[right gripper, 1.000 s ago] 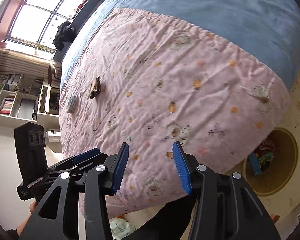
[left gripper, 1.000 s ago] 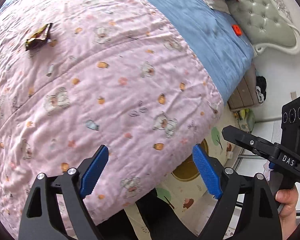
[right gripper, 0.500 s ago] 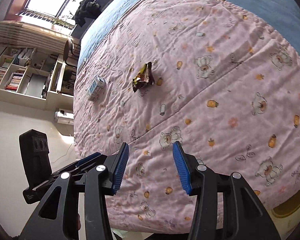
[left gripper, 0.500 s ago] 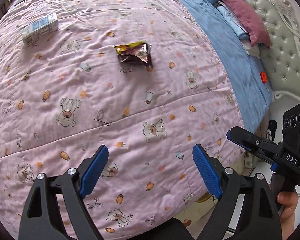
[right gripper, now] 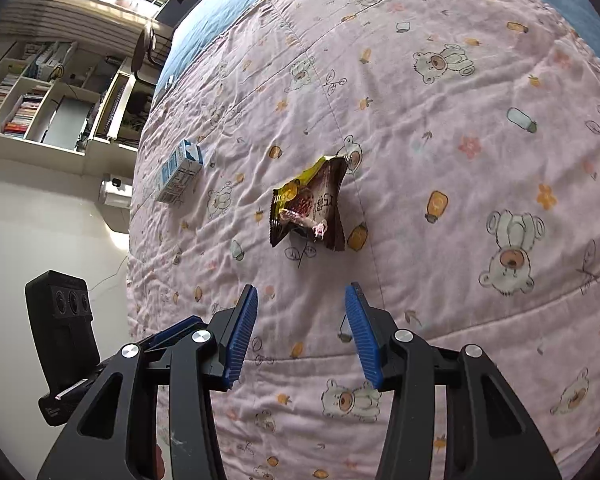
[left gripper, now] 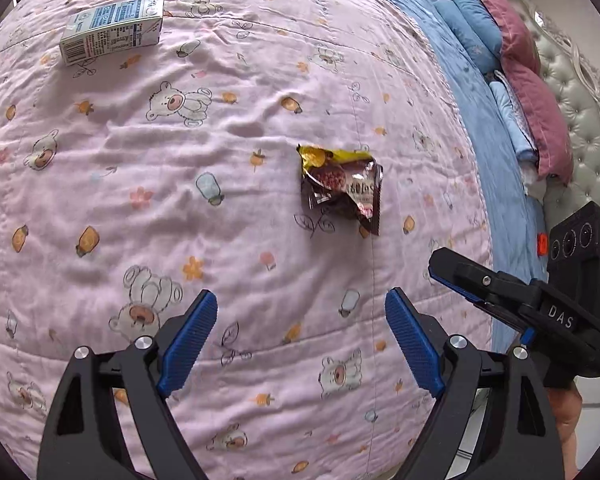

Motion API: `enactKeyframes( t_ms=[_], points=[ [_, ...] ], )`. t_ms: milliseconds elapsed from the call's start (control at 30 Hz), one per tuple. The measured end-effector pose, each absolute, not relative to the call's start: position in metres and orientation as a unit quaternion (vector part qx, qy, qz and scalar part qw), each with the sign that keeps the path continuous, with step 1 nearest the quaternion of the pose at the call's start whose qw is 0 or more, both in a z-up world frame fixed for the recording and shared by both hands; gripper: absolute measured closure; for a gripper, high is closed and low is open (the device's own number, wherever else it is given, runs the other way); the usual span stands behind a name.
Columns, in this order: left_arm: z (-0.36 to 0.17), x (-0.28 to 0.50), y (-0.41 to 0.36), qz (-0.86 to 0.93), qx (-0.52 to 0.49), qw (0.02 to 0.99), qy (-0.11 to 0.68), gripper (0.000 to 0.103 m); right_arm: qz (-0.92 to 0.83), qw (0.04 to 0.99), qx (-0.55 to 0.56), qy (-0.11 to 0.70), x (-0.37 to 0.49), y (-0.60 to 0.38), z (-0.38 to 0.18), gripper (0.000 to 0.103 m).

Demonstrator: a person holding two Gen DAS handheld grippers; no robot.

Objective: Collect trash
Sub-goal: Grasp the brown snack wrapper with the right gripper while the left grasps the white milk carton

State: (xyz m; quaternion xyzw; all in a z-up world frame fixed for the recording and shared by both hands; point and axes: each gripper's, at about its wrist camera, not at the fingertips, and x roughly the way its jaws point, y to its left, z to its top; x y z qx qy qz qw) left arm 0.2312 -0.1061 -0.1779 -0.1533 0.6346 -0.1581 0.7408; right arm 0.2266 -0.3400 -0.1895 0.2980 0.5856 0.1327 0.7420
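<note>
Burgundy pillows [left gripper: 528,80] left view; bookshelf [right gripper: 28,96] right.

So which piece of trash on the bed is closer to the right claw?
The crumpled brown-and-yellow snack wrapper, lying just ahead of the right claw. The blue-and-white drink carton lies farther off, towards the quilt's edge.

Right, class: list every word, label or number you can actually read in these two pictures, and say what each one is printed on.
"DAS": white letters on the right gripper, on its black body, seen in the left wrist view.
Crumpled snack wrapper: a few printed characters, too creased to read.
Small drink carton: blue panels of fine print and a barcode, too small to read.
Pink bear-print quilt: pictures only, no text.
</note>
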Motion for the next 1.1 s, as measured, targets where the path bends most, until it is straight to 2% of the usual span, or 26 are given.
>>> enactKeyframes(
  t_ms=[200, 400, 433, 533, 567, 867, 1100],
  points=[
    [-0.203, 0.272, -0.094, -0.147, -0.17, 0.742, 0.632, 0.017, 0.128, 0.727, 0.296, 0.607, 0.265, -0.338, -0.229, 0.057],
    [-0.214, 0.29, -0.079, -0.147, -0.145, 0.747, 0.632, 0.017, 0.13, 0.717, 0.306, 0.613, 0.286, -0.329, -0.248, 0.057],
    [-0.214, 0.292, -0.077, -0.149, -0.138, 0.749, 0.631, 0.017, 0.126, 0.719, 0.306, 0.611, 0.287, -0.327, -0.248, 0.06],
    [-0.213, 0.297, -0.067, -0.155, -0.124, 0.751, 0.63, 0.017, 0.133, 0.727, 0.299, 0.603, 0.29, -0.319, -0.243, 0.089],
    [-0.211, 0.299, -0.064, -0.156, -0.121, 0.752, 0.629, 0.017, 0.137, 0.729, 0.297, 0.602, 0.291, -0.314, -0.24, 0.09],
    [-0.184, 0.343, -0.026, -0.173, -0.071, 0.775, 0.603, 0.017, 0.2, 0.719, 0.295, 0.596, 0.315, -0.239, -0.217, 0.091],
    [-0.164, 0.398, -0.003, -0.202, 0.061, 0.797, 0.566, 0.017, 0.197, 0.703, 0.353, 0.585, 0.339, -0.214, -0.22, 0.091]
  ],
)
